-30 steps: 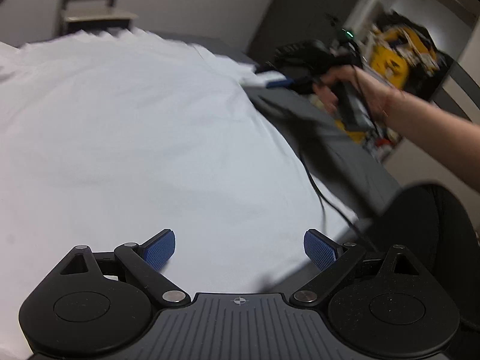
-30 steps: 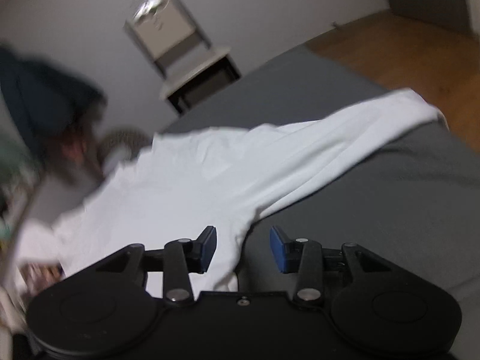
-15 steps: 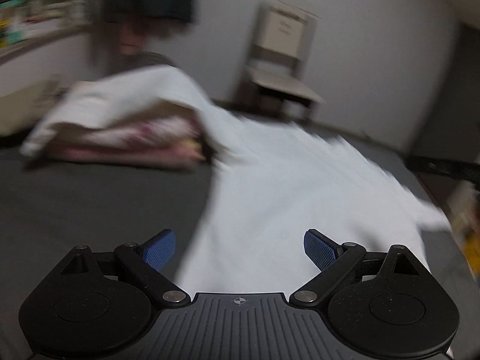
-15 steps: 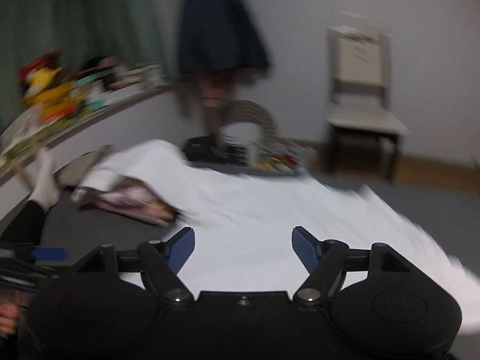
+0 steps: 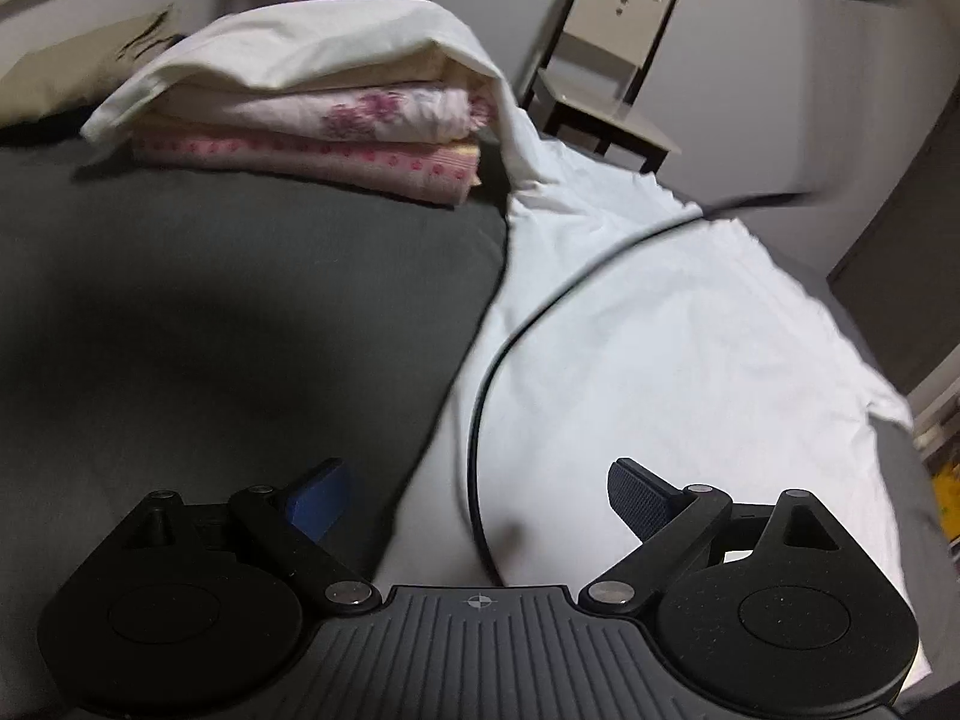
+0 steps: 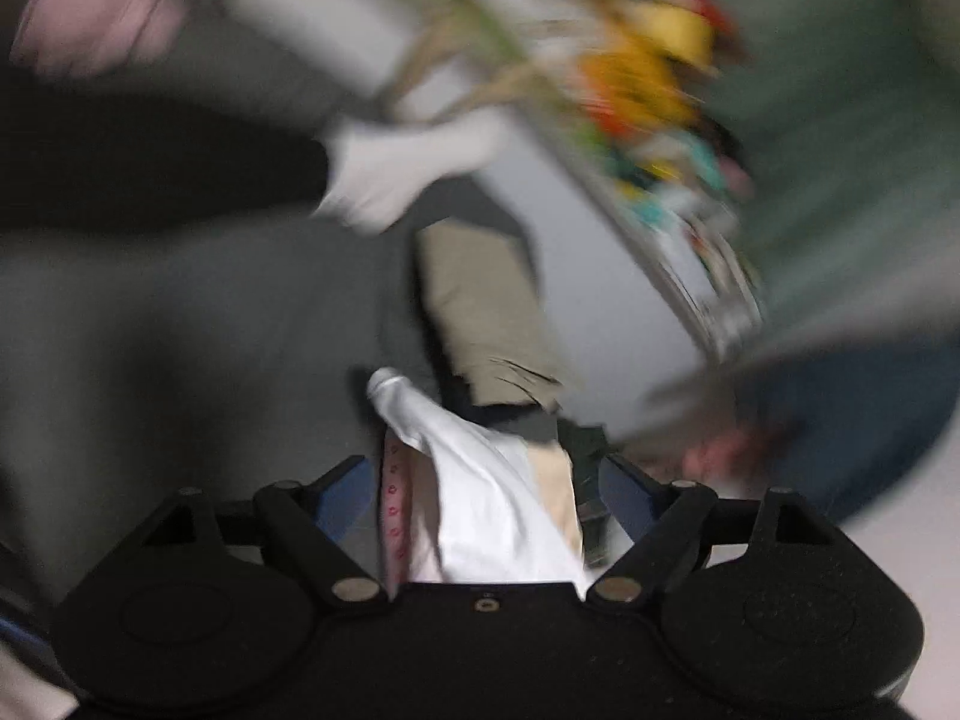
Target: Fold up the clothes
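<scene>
A white garment lies spread on the dark grey bed. Its far end is draped over a stack of folded pink-patterned clothes. My left gripper is open, low over the garment's near left edge, with nothing between its fingers. In the blurred right wrist view, my right gripper is open above that stack. The white garment's draped end lies between its fingers, ungripped.
A black cable curves across the garment. A chair stands beyond the bed. In the right wrist view, a person's leg with a white sock, a beige cloth and a shelf of toys appear, all blurred.
Both cameras swung round quickly. The left one now faces the stack of folded clothes. The right gripper opened wider and came over the stack and the garment's draped end.
</scene>
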Motion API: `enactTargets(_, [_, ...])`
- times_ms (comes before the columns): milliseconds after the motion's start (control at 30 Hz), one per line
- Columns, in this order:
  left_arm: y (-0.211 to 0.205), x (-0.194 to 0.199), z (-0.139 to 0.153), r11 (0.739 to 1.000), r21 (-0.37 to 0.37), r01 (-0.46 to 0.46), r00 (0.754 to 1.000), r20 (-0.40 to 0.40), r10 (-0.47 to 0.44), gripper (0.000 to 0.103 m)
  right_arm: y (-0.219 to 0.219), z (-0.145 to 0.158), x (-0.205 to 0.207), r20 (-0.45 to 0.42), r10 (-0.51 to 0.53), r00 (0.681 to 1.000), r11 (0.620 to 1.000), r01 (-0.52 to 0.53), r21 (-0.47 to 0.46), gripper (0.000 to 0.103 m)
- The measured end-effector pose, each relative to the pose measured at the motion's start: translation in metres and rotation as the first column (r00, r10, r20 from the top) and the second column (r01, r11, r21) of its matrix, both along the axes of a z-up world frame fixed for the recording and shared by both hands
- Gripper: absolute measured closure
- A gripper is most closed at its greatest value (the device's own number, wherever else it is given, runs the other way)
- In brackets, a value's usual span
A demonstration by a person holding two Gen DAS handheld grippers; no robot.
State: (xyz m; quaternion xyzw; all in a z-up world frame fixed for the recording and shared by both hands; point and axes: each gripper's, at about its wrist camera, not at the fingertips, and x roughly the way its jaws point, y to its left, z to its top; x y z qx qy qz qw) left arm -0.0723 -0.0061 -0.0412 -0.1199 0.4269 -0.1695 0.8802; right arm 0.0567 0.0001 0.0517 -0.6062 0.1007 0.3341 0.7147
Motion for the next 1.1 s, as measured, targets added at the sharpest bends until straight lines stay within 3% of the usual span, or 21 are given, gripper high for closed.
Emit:
enactTargets(67, [0.016, 0.000, -0.006, 0.997, -0.070, -0.022, 0.998, -0.052, 0.018, 0.010, 0.024, -0.039, 0.006, 0.077, 0.085, 0.993, 0.987, -0.074, -0.144, 0.023])
enactTargets(167, [0.032, -0.001, -0.018, 0.983, -0.151, -0.101, 0.990, -0.112, 0.084, 0.010, 0.049, -0.086, 0.019, 0.121, 0.143, 0.982, 0.953, -0.104, -0.283, 0.029])
enactTargets(233, [0.038, -0.005, -0.024, 0.968, -0.195, -0.157, 0.983, -0.131, 0.133, 0.010, 0.056, -0.107, 0.026, 0.148, 0.160, 0.976, 0.936, -0.102, -0.338, 0.038])
enactTargets(333, [0.040, -0.008, -0.027, 0.948, -0.226, -0.222, 0.971, -0.142, 0.194, 0.010, 0.064, -0.127, 0.030, 0.204, 0.192, 0.960, 0.914, -0.099, -0.392, 0.040])
enactTargets(367, [0.039, -0.009, -0.027, 0.945, -0.229, -0.233, 0.968, -0.142, 0.205, 0.010, 0.065, -0.129, 0.030, 0.217, 0.192, 0.957, 0.914, -0.094, -0.396, 0.046])
enactTargets(467, [0.036, -0.009, -0.028, 0.943, -0.233, -0.239, 0.968, -0.138, 0.211, 0.010, 0.075, -0.133, 0.035, 0.241, 0.149, 0.959, 0.926, -0.049, -0.375, 0.067])
enactTargets(533, [0.036, -0.010, -0.027, 0.942, -0.243, -0.233, 0.969, -0.133, 0.206, 0.010, 0.084, -0.127, 0.047, 0.231, 0.078, 0.970, 0.943, 0.004, -0.333, 0.092])
enactTargets(600, [0.036, -0.011, -0.026, 0.942, -0.244, -0.230, 0.971, -0.125, 0.205, 0.010, 0.086, -0.108, 0.053, 0.198, -0.001, 0.980, 0.970, 0.049, -0.237, 0.096])
enactTargets(667, [0.036, -0.012, -0.024, 0.944, -0.238, -0.228, 0.972, -0.116, 0.206, 0.010, 0.081, -0.073, 0.058, 0.130, -0.112, 0.985, 0.991, 0.120, -0.058, 0.096])
enactTargets(700, [0.036, -0.013, -0.023, 0.945, -0.235, -0.227, 0.972, -0.111, 0.206, 0.010, 0.073, -0.049, 0.062, 0.066, -0.182, 0.981, 0.982, 0.178, 0.061, 0.096])
enactTargets(767, [0.035, -0.014, -0.020, 0.948, -0.233, -0.216, 0.975, -0.100, 0.198, 0.010, 0.051, 0.002, 0.071, -0.089, -0.295, 0.951, 0.908, 0.308, 0.285, 0.096])
enactTargets(833, [0.032, -0.015, -0.014, 0.955, -0.226, -0.191, 0.981, -0.079, 0.177, 0.010, 0.011, 0.054, 0.083, -0.273, -0.360, 0.892, 0.762, 0.450, 0.466, 0.096])
enactTargets(900, [0.027, -0.019, -0.006, 0.972, -0.189, -0.143, 0.990, -0.033, 0.139, 0.010, -0.044, 0.100, 0.090, -0.401, -0.372, 0.837, 0.600, 0.546, 0.585, 0.096])
enactTargets(1000, [0.018, -0.023, 0.005, 0.994, -0.081, -0.070, 0.996, 0.041, 0.074, 0.010, -0.133, 0.163, 0.095, -0.539, -0.337, 0.772, 0.337, 0.634, 0.696, 0.097])
enactTargets(1100, [0.017, -0.027, 0.011, 0.999, -0.015, -0.035, 0.993, 0.109, 0.037, 0.010, -0.218, 0.207, 0.094, -0.590, -0.347, 0.730, 0.136, 0.661, 0.738, 0.097])
